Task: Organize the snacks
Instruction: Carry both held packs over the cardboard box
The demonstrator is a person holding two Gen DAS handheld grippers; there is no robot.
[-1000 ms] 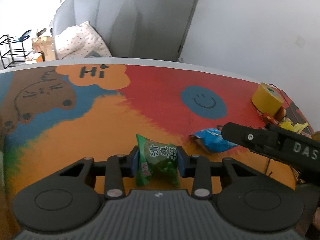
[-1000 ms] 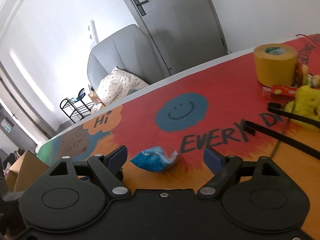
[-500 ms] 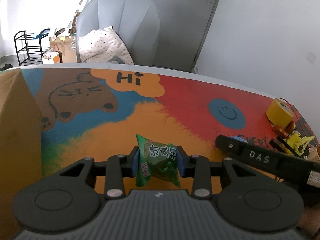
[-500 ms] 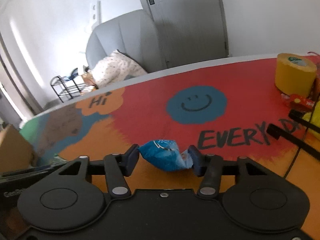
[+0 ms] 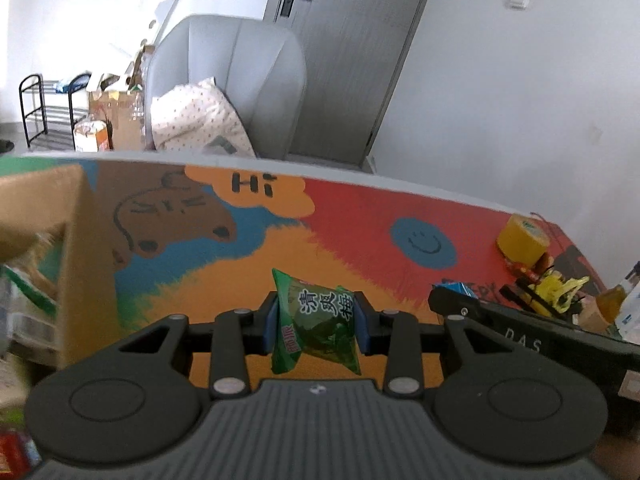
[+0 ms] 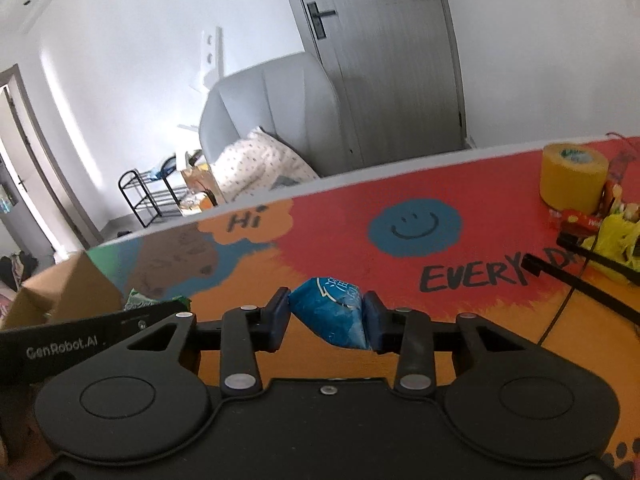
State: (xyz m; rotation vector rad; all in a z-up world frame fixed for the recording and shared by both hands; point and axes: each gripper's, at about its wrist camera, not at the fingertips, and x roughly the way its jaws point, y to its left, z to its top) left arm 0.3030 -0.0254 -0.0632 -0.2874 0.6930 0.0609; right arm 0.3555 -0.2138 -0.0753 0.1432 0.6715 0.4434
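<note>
Carrying 2 packets at once toward the cardboard box (image 5: 80, 248), which stands open at the left edge of the painted table (image 5: 360, 216); something already lies inside it, too blurred to name. Left gripper (image 5: 316, 322) is clamped on the green snack packet (image 5: 314, 326), held upright above the orange patch, just beside the box wall. Right gripper (image 6: 326, 316) is pinched on the blue snack packet (image 6: 330, 312), also lifted clear, farther from the box and just behind the left tool.

Judgement: deliver green first, as it is nearer. Bring each packet fully over the opening before the fingers part, clear of the near flap. Grip on both is on soft, crinkly film, so keep moves smooth. Hold the 2 tools apart to avoid a knock.

Yellow tape roll (image 6: 572, 178) and small clutter sit at far right, untouched.
</note>
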